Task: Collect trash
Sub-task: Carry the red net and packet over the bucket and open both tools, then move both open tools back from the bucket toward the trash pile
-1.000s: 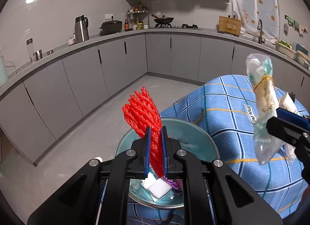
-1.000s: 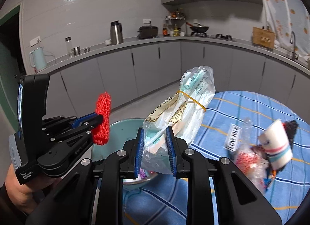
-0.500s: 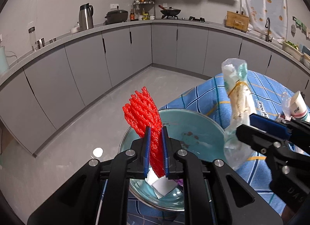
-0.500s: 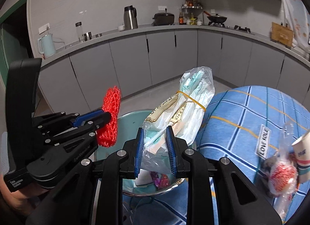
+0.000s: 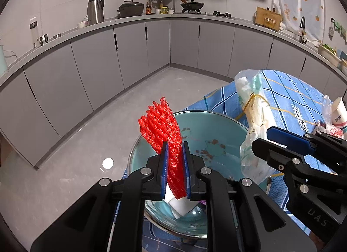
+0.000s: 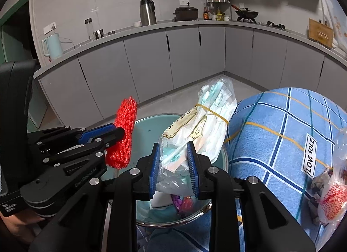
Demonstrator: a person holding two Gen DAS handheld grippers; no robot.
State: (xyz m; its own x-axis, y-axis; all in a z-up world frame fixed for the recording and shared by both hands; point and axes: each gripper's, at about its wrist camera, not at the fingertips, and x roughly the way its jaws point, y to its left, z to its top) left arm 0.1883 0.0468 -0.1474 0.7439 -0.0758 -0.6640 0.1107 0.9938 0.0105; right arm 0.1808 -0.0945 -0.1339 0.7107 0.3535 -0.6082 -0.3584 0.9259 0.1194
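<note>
A: Left wrist view first. Showing the left tool [image 5: 175, 145] clamped tight on the red mesh net [image 5: 160, 122], fanned up toward 11 o'clock, right above the teal bowl [image 5: 219, 130].

B: Different from a second back?

A: Lower now, with more of the basin visible below the pads and a white scrap [image 5: 181, 205] at 6 o'clock inside. Also brought in from 3 o'clock: the right tool [image 5: 261, 141], pinching the banded plastic bag [image 5: 253, 109], now overlapping the bowl's right rim instead of hanging over the checked desk [image 5: 282, 91].

B: Right wrist view?

A: Same story. Right tool [image 6: 173, 147] closed on the plastic bag [image 6: 208, 117], bag leaning toward 1 o'clock, its lower end over the bowl [image 6: 151, 130]. Left tool [image 6: 120, 131] entering from 9 o'clock with the net [image 6: 124, 135], also over the rim. Previously further from the basin, both of them.

B: Meaning for the task?

A: Probably ready to release: both pieces carried to the bowl, neither dropped yet. Still left on the desk [image 6: 282, 122] at 4 o'clock: a small bag of scraps [image 6: 331, 193], to fetch afterwards.
</note>
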